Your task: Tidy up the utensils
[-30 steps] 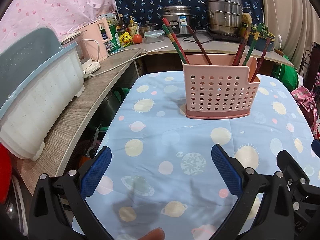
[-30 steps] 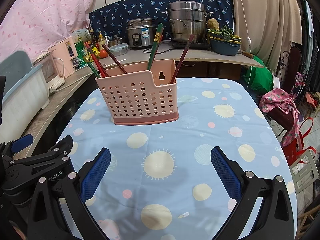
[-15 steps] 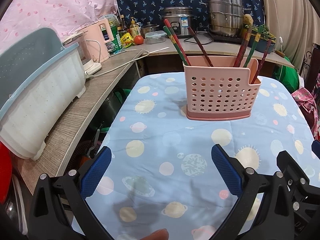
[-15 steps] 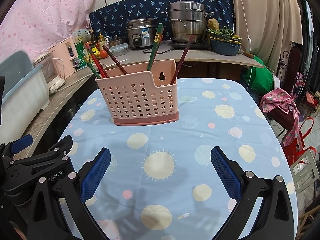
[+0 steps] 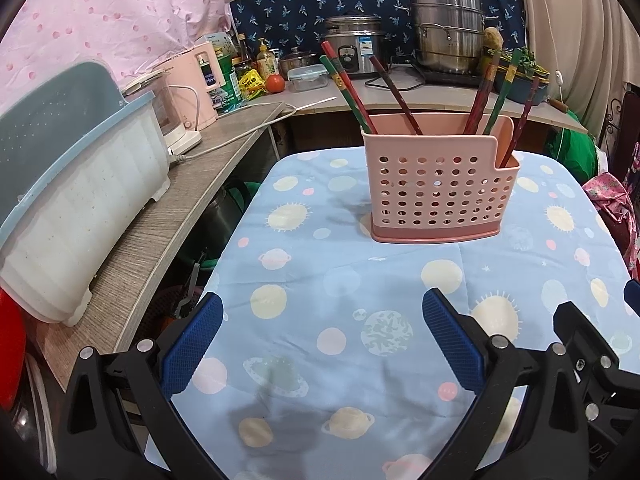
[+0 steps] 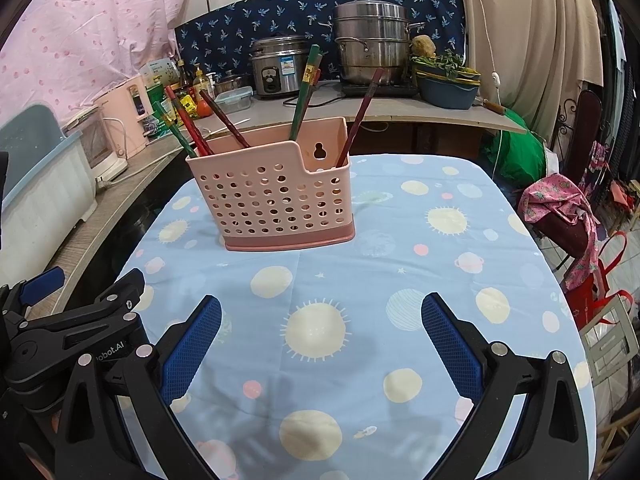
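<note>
Nearest the left wrist camera, the left gripper [image 5: 322, 332] hangs over the tablecloth [image 5: 320, 280] with its blue-padded fingers [image 5: 192, 344] spread wide and nothing between them. The right gripper [image 6: 321, 334] sits just beside it, to its right, equally wide apart and empty, over a sun print on the same pale blue cloth; part of the left tool's black frame shows at the lower left of the right wrist view. Further along the table stands the pink basket [image 5: 436, 188], upright on the cloth and well apart from both grippers, its perforated wall facing them. The chopsticks [image 5: 346, 84] stand in it, leaning outward: red, green and dark ones at the left end, more at the right end, one of these in the lower notched corner. To the left, on a wooden counter [image 5: 160, 232], rests a white bin with a blue lid [image 5: 72, 200]. Beyond the table, on the back shelf, sit a rice cooker [image 5: 354, 48] and a stacked steel steamer [image 5: 446, 32].
</note>
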`<action>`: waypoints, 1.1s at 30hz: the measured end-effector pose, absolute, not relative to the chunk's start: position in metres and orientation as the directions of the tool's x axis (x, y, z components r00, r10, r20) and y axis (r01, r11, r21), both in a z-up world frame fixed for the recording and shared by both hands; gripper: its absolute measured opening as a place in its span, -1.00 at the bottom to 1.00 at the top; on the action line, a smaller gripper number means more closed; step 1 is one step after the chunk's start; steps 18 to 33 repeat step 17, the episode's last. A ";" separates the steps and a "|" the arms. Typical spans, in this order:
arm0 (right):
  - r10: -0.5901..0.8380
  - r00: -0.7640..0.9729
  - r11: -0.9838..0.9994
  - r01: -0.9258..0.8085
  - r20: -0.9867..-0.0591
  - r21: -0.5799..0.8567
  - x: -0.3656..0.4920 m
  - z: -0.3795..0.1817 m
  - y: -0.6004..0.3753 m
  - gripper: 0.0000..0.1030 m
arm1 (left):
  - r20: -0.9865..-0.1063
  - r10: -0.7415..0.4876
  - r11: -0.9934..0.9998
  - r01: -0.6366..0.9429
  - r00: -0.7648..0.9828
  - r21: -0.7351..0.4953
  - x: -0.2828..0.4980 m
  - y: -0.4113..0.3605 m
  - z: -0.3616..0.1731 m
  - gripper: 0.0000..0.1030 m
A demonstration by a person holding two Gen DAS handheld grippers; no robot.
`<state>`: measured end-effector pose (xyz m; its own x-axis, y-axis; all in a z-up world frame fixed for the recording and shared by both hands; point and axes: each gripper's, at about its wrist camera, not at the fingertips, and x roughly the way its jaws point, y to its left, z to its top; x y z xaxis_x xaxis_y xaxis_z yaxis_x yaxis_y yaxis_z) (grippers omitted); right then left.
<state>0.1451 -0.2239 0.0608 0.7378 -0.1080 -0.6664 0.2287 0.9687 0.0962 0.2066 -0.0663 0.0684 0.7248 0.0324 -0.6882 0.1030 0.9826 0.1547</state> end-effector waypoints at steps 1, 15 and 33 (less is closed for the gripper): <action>-0.109 0.738 0.969 0.229 -0.666 0.096 0.145 0.061 -0.224 0.88 | -0.689 0.033 0.982 0.103 0.724 0.156 0.207 -0.067 0.068 0.85; -0.107 0.736 0.967 0.233 -0.669 0.101 0.146 0.060 -0.226 0.88 | -0.686 0.030 0.982 0.107 0.727 0.156 0.209 -0.070 0.065 0.85; -0.107 0.733 0.966 0.236 -0.672 0.103 0.146 0.059 -0.226 0.88 | -0.689 0.026 0.980 0.117 0.724 0.160 0.210 -0.071 0.064 0.85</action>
